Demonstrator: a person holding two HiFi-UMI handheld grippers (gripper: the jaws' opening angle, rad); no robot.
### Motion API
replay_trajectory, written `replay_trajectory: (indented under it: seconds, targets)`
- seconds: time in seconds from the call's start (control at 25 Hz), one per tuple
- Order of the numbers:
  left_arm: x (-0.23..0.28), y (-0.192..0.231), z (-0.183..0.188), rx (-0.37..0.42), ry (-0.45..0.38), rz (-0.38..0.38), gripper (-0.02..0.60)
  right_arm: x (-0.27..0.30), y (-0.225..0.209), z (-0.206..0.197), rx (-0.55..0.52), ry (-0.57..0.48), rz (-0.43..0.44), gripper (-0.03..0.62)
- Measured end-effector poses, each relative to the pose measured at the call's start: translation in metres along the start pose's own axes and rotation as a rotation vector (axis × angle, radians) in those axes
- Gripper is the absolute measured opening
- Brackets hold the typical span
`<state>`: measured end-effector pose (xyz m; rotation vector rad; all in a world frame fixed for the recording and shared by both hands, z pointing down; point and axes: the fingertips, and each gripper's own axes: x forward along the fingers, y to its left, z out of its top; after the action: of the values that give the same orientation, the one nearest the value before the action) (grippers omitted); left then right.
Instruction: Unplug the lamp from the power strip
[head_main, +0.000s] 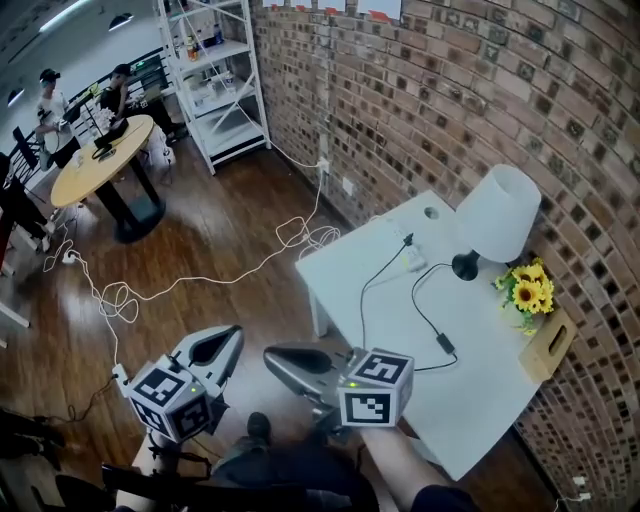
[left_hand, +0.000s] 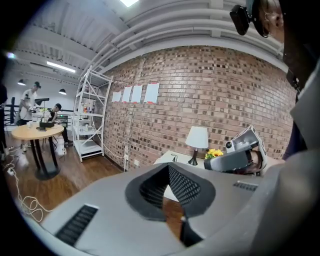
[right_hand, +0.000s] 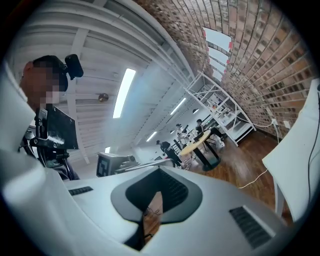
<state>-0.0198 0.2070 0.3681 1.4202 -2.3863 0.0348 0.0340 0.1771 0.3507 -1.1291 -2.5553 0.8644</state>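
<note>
The lamp (head_main: 498, 212) is seen standing at the far side of the white table (head_main: 400, 370), close to the brick wall, with yellow flowers (head_main: 528, 290) just beside it; its black cord (head_main: 425, 310) is looped across the tabletop and is led back to a plug (head_main: 408, 241), which appears to be seated in the white power strip (head_main: 404, 252) lying near the table's far edge; the plug is judged not yet pulled. Both grippers are held well short of the table, over the wooden floor; the left gripper (head_main: 235, 332) is clenched with nothing between its jaws, and the right gripper (head_main: 275, 357) is likewise closed on nothing and is pointed away from the table, toward the room. The step in hand is taken to be the approach; for the next move, one gripper would have to be swung round, opened and brought to the plug, while the strip is probably to be steadied by the other, so that the plug can be drawn straight out.
</note>
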Motion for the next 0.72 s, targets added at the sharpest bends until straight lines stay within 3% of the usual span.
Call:
replay_trajectory:
  seconds: [0.36,0.72]
  targets:
    - [0.030,0.019,0.012,0.003,-0.027,-0.091,0.018,0.008,-0.022,0.012,-0.032,-0.010,-0.083,-0.014]
    - [0.048,0.078,0.025,0.043,-0.047,-0.201,0.018,0.060,-0.042,0.037,-0.059,-0.033,-0.172,-0.014]
